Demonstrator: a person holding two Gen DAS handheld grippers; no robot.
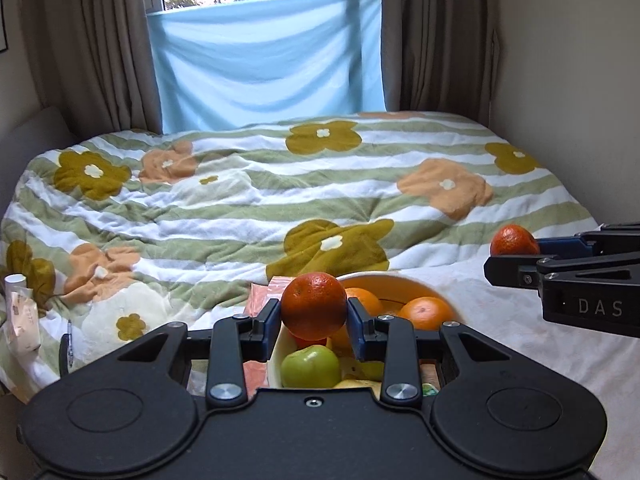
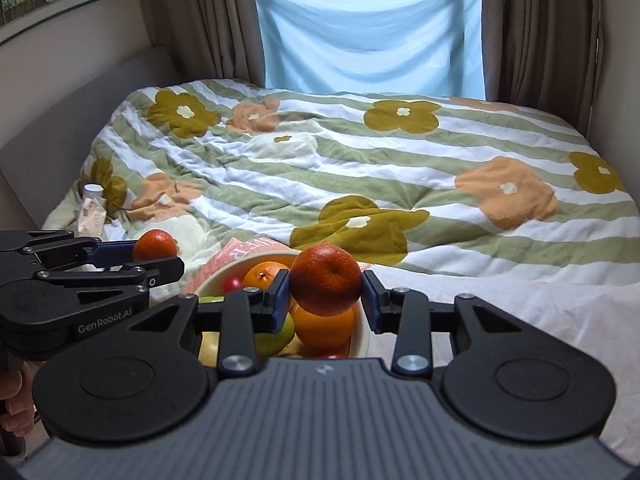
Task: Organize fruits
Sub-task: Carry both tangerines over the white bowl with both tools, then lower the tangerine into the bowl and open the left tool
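Note:
My left gripper (image 1: 314,314) is shut on a dark orange (image 1: 314,304), held just above a cream bowl (image 1: 400,280) on the bed. Inside the bowl lie more oranges (image 1: 426,312) and a green apple (image 1: 310,366). My right gripper (image 2: 326,294) is shut on a second dark orange (image 2: 326,280) over the same bowl (image 2: 214,280). Each view catches the other tool from the side: the right gripper (image 1: 512,252) with its orange (image 1: 514,240), and the left gripper (image 2: 160,258) with its orange (image 2: 154,245). A hand (image 2: 14,404) shows under the left tool.
The bowl rests on a pink magazine (image 2: 240,250) at the bed's near edge. A flower-patterned striped quilt (image 1: 248,200) covers the bed. A white tube and a packet (image 1: 22,316) and a pen (image 1: 70,344) lie at the left. Curtains, a blue sheet and walls close in the far side.

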